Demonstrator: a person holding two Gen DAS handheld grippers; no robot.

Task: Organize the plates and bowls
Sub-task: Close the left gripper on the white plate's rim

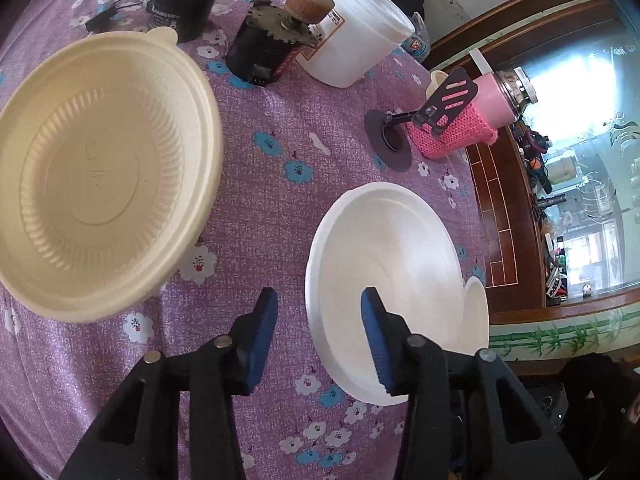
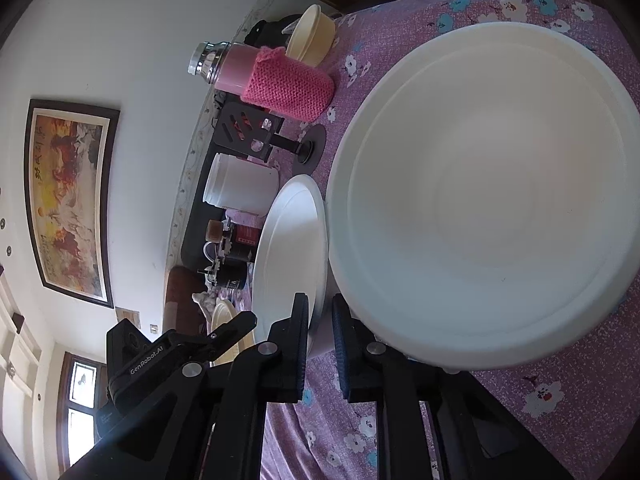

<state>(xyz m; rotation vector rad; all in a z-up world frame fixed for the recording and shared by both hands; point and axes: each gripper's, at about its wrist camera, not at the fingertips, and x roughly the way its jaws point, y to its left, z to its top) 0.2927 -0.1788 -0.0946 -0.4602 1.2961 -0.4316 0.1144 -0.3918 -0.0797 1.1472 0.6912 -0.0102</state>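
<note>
White plate [image 2: 288, 248] rim clamped in right gripper [image 2: 320, 354], left gripper [image 1: 318, 340] jaws apart astride it.

bowl [image 1: 100, 184] left, plate [image 1: 384, 280] right — tablecloth [image 1: 272, 208] beneath

Bright daylight glares off the glass cabinet [image 1: 580, 128]; both fisheye views bend and darken at the edges.
</note>
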